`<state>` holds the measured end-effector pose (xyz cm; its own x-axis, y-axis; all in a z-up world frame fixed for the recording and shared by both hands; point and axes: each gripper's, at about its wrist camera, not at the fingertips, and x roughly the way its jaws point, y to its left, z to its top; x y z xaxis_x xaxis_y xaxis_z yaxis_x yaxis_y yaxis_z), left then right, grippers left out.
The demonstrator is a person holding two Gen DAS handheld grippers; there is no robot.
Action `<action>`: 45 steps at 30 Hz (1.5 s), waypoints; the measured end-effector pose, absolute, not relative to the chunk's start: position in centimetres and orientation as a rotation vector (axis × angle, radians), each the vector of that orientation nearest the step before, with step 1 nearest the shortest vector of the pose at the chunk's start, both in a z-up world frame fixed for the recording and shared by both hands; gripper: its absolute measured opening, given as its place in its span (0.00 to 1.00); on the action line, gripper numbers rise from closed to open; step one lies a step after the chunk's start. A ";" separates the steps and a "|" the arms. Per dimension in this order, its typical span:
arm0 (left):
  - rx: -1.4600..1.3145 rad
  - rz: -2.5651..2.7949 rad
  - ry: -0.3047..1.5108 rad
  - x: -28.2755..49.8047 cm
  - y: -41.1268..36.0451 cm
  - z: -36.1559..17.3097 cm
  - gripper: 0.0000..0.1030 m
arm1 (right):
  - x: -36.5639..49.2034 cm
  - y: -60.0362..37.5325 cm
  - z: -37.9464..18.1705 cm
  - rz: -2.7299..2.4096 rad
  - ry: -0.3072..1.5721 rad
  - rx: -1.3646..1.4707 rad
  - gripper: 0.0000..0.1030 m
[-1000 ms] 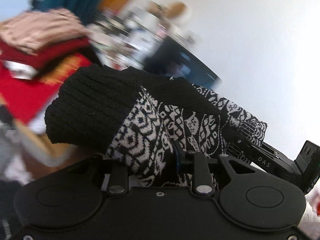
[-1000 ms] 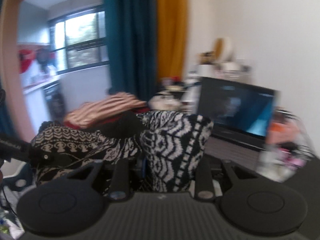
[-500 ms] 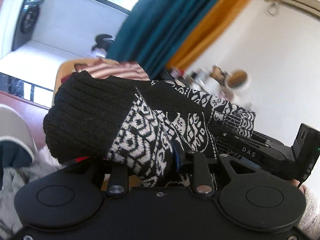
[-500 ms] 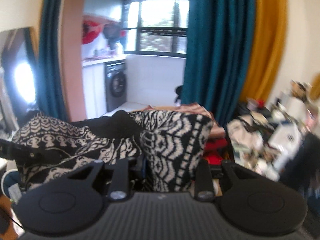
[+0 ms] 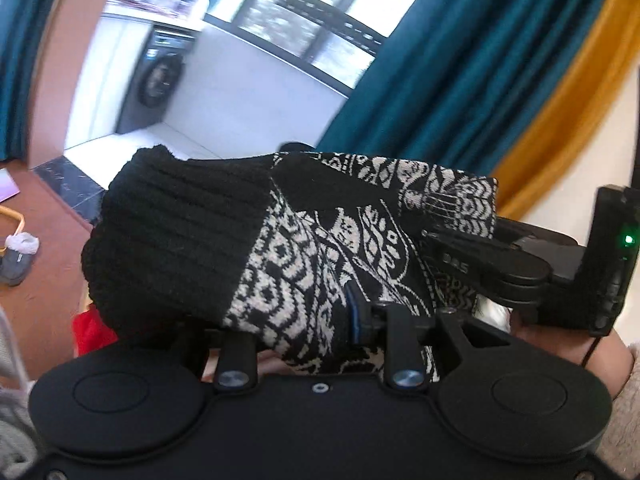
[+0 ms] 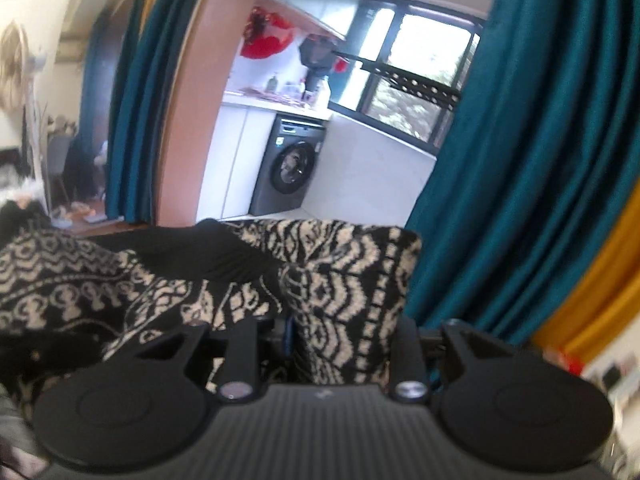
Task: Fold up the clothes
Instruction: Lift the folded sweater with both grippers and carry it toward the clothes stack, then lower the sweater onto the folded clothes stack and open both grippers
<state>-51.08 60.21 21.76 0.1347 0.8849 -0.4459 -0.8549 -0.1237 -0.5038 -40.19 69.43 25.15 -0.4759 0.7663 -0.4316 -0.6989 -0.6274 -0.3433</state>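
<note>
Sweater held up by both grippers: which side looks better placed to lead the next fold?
Probably left. The left gripper pinches the sweater by its plain black ribbed cuff, a free end that is easy to carry across. The right gripper clamps bunched patterned knit.

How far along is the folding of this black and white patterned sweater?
Done: nothing visibly finished; no folded pile is in view. In hand: the black and white patterned knit sweater is bunched and held in the air, pinched by both the left claw and the right claw. Left: laying it flat and making every fold.
</note>
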 end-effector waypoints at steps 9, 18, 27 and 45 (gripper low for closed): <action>-1.069 1.534 -0.035 -50.1 69.7 12.1 0.25 | -43.7 79.6 17.8 2.199 -0.206 -0.829 0.26; -1.228 1.452 -0.111 -51.9 70.2 11.1 0.35 | -43.9 83.3 15.3 2.234 -0.117 -0.844 0.26; -1.282 1.366 -0.121 -55.7 62.8 13.5 0.70 | -39.0 86.2 17.5 2.142 0.110 -0.575 0.73; -1.227 1.299 -0.004 -56.5 67.3 12.5 0.57 | -36.0 82.8 10.4 2.233 0.559 -0.645 0.79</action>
<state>-56.55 67.26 12.52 0.3583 0.7118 -0.6042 -0.7083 -0.2143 -0.6726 -35.97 82.78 10.43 -0.6052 0.5283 -0.5955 -0.7465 -0.6364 0.1942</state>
